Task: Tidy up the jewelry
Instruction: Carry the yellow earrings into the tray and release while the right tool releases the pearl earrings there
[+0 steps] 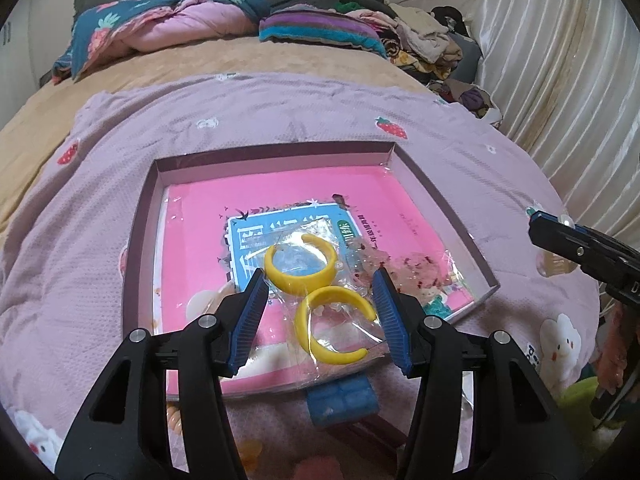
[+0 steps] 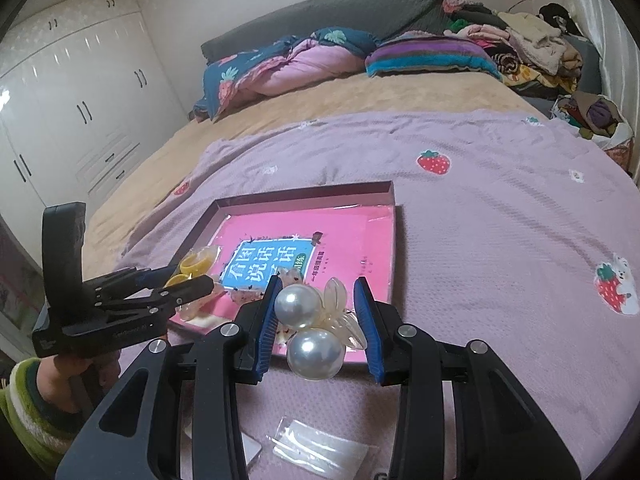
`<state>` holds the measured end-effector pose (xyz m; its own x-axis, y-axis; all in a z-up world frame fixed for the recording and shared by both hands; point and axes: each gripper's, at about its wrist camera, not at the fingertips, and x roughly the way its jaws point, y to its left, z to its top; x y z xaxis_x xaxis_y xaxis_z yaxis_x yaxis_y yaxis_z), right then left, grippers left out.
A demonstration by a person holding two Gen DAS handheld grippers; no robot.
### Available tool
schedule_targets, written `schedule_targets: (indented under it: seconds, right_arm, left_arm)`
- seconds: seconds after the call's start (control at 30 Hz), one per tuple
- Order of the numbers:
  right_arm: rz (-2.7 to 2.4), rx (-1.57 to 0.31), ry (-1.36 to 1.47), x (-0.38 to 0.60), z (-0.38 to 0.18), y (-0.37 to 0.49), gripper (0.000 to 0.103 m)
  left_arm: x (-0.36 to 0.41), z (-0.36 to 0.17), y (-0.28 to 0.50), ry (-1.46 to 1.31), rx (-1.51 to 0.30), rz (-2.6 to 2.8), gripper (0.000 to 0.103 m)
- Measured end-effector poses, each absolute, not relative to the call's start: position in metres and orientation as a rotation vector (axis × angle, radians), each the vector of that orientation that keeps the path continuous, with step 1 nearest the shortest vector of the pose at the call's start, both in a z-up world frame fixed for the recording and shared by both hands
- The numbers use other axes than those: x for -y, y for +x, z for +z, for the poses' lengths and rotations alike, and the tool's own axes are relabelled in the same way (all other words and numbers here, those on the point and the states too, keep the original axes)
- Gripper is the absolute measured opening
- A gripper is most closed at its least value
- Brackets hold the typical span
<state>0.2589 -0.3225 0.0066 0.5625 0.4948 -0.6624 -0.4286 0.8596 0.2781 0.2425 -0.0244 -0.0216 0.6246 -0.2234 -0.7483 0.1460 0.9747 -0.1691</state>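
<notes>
Sorting into the tray (image 2: 390,236): right gripper (image 2: 322,325) grips the pearl earrings (image 2: 308,324); left gripper (image 1: 322,316), open, straddles the bagged yellow earrings (image 1: 316,292) inside it; next, lowering the pearls in.

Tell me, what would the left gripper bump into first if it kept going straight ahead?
Probably the clear bag of yellow earrings lying between the left gripper's open fingers, on the pink book in the box. Depth is uncertain.

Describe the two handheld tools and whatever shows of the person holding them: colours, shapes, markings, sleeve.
Both tools, left tool and right tool, have matte black angular arms with triangular cut-outs, silver round pivot bolts and ribbed blue finger pads. The left tool's body carries faint white lettering. The left hand wears a fuzzy green-and-white striped sleeve.
</notes>
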Motion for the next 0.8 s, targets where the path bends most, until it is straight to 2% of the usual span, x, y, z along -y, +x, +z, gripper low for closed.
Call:
schedule_targets:
  seconds: [0.13,0.2,0.5,0.7,0.77,0.8]
  right_arm:
    - [0.534,-0.834,0.066,0.311,-0.003,0.275,0.036]
    - [0.53,-0.849,0.052,0.304,-0.01,0.282,0.036]
    - [0.514,-0.907,0.042,0.286,-0.036,0.298,0.036]
    - [0.495,-0.912,0.065,0.289,-0.044,0.3,0.036]
    - [0.493,-0.91,0.082,0.291,-0.044,0.3,0.042]
    - [0.487,-0.905,0.088,0.293,-0.043,0.298,0.052]
  left_arm:
    - [0.02,-0.027,0.244,-0.1,-0.879,-0.203,0.047]
    - [0.018,-0.027,0.243,-0.101,-0.878,-0.197,0.055]
    - [0.009,-0.019,0.229,-0.095,-0.858,-0.17,0.063]
    - [0.001,-0.021,0.22,-0.112,-0.875,-0.158,0.075]
    - [0.0,-0.023,0.215,-0.106,-0.882,-0.144,0.078]
    - [-0.001,-0.022,0.212,-0.107,-0.882,-0.139,0.078]
